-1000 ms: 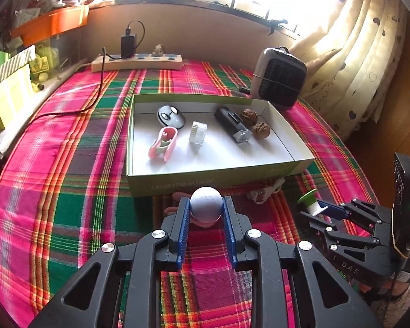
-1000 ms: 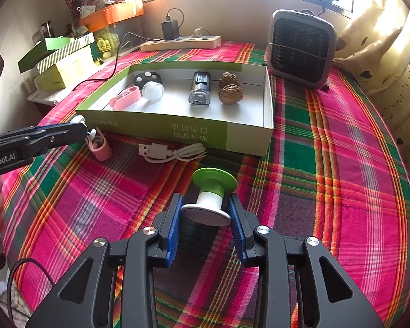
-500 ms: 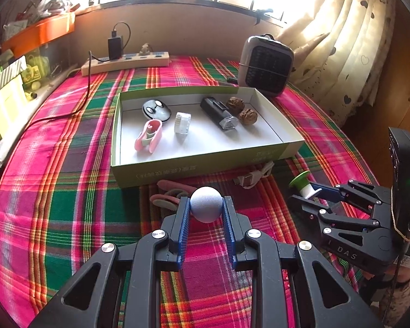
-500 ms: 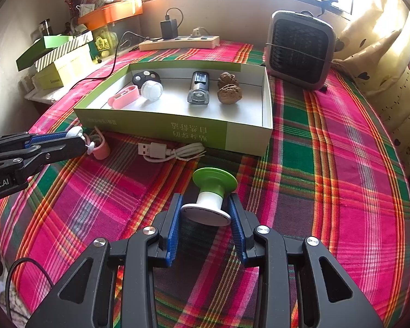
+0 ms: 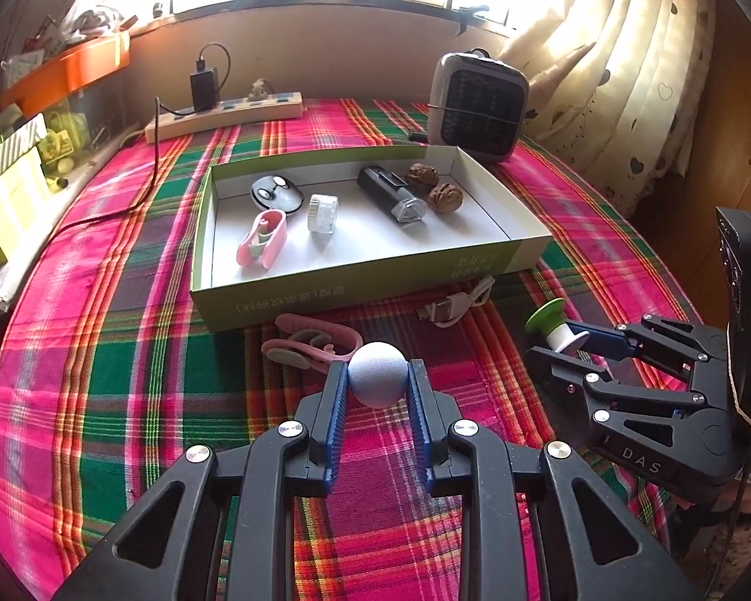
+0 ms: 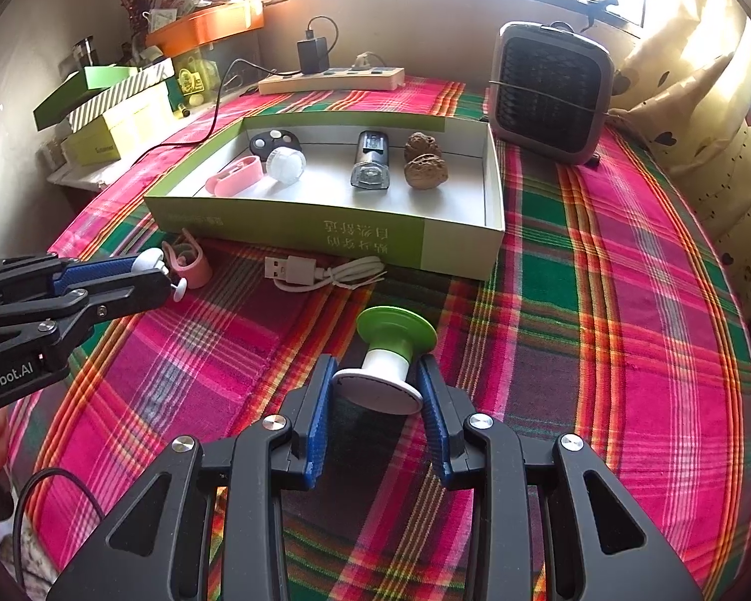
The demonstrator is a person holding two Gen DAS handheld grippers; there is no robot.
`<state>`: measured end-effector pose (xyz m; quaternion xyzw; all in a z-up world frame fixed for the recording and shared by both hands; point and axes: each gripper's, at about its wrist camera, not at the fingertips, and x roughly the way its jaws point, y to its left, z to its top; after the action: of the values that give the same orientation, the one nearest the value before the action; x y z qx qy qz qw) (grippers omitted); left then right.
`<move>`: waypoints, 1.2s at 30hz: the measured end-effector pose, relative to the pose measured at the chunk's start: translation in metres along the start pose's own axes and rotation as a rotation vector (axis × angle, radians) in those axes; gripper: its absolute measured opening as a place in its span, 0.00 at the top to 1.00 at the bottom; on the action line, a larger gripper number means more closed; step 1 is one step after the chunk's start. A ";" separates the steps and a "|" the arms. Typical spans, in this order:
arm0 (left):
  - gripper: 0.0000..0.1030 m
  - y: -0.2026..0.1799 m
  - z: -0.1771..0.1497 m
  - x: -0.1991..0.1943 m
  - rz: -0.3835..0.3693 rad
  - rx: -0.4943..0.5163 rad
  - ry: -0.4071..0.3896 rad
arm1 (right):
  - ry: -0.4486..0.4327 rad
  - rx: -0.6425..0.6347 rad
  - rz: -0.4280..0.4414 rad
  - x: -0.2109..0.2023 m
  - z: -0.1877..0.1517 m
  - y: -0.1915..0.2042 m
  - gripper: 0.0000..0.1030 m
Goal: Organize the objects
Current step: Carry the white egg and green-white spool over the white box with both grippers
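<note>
Holding: left claw (image 5: 378,383) pinches a grey ball (image 5: 377,373) across its middle; looks light and round, likely to roll out. Right claw (image 6: 375,390) clamps a green-and-white spool (image 6: 383,360) by its white flange; stiff, light. Just beyond lie a pink clip (image 5: 315,340) and cable (image 6: 320,270); farther, the box (image 6: 325,235).

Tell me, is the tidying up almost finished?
About halfway. Already in the green box: a pink clip, a round remote, a white cap, a black light and two walnuts. In hand: the left tool grips a white ball, the right tool a green-and-white spool. Left on the cloth: a pink strap and a USB cable.
</note>
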<state>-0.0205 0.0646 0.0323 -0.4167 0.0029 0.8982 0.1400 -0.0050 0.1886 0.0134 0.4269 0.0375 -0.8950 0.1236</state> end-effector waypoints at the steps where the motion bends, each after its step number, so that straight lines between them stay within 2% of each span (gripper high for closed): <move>1: 0.79 0.000 0.000 0.000 0.000 0.000 0.001 | -0.001 -0.001 0.000 0.000 0.000 0.001 0.67; 18: 0.79 -0.001 0.004 -0.009 0.011 0.015 -0.021 | -0.037 -0.021 0.018 -0.012 0.005 0.013 0.67; 36: 0.79 0.015 0.032 -0.014 0.038 0.009 -0.069 | -0.101 -0.081 0.019 -0.016 0.046 0.023 0.67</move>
<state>-0.0401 0.0503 0.0620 -0.3849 0.0102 0.9144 0.1248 -0.0243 0.1619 0.0552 0.3763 0.0633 -0.9119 0.1508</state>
